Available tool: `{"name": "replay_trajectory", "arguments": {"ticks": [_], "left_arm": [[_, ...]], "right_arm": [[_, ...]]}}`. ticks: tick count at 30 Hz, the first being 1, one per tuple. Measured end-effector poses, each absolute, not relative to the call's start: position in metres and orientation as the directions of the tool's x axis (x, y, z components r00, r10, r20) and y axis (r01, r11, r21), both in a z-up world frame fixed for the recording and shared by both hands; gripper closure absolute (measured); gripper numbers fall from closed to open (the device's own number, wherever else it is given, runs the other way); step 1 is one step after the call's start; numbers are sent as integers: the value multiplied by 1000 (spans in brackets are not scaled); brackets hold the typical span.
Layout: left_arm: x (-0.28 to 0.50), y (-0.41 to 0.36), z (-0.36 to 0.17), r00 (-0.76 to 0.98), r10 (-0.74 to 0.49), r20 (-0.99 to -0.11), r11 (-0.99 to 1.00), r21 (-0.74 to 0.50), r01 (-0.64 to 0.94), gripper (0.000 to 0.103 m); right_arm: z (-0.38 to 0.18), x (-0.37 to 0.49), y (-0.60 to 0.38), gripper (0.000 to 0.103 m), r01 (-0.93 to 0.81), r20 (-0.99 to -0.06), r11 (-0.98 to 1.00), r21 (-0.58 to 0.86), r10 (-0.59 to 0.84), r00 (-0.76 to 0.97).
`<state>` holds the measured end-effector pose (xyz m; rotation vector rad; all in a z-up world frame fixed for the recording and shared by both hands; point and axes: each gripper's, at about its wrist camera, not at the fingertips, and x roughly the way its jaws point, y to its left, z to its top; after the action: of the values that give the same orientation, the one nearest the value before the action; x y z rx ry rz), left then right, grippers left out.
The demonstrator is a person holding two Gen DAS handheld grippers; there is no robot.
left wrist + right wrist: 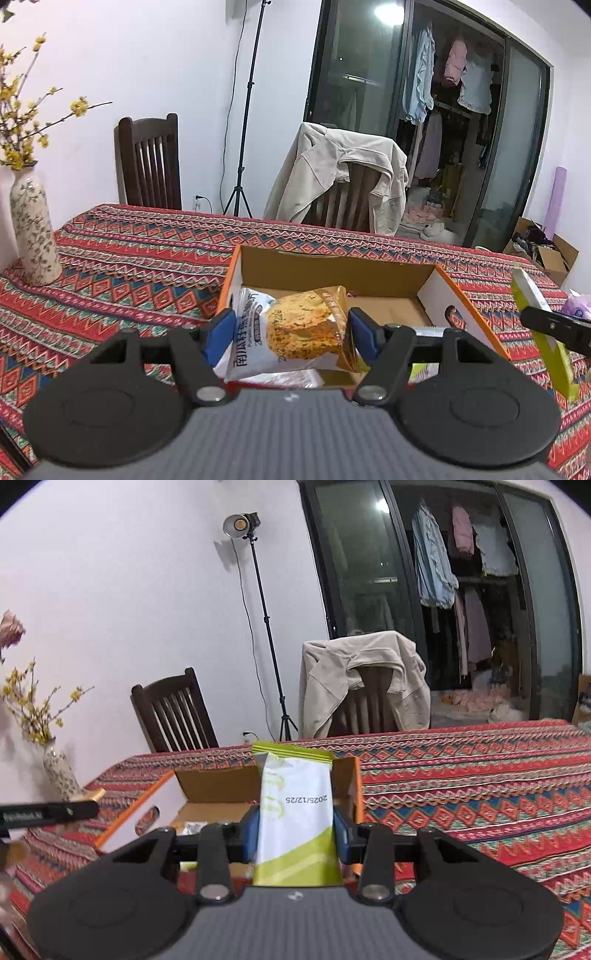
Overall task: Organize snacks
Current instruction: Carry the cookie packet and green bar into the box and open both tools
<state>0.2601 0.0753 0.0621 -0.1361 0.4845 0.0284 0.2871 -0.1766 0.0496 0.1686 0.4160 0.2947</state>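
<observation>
My left gripper [290, 334] is shut on a white and gold cookie packet [295, 328] and holds it over the near end of an open orange cardboard box [437, 291]. Other packets lie in the box under it. My right gripper [295, 830] is shut on a white and green snack packet [297, 812], held upright just right of the box [218, 786]. That packet also shows at the right edge of the left wrist view [535, 317].
The box stands on a table with a red patterned cloth [140, 258]. A flowered vase [33, 229] stands at the table's far left. Two chairs [151, 162] stand behind the table, one draped with a beige jacket [332, 173]. A light stand [258, 590] is behind.
</observation>
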Motion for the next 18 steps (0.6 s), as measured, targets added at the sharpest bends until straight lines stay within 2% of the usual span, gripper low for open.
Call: {"name": "replay_trajectory", "arguments": {"ticks": [13,18], "left_arm": [[326,62,61,869,6,-495,981,-167,-101,35],[351,62,57,861,50,-506,981,-138,-138,35]], "right_arm": [[47,358,-130,64,-258,-401,949,183,312,862],[36,386,-114,64,-263,-432,951,164,309,847]]}}
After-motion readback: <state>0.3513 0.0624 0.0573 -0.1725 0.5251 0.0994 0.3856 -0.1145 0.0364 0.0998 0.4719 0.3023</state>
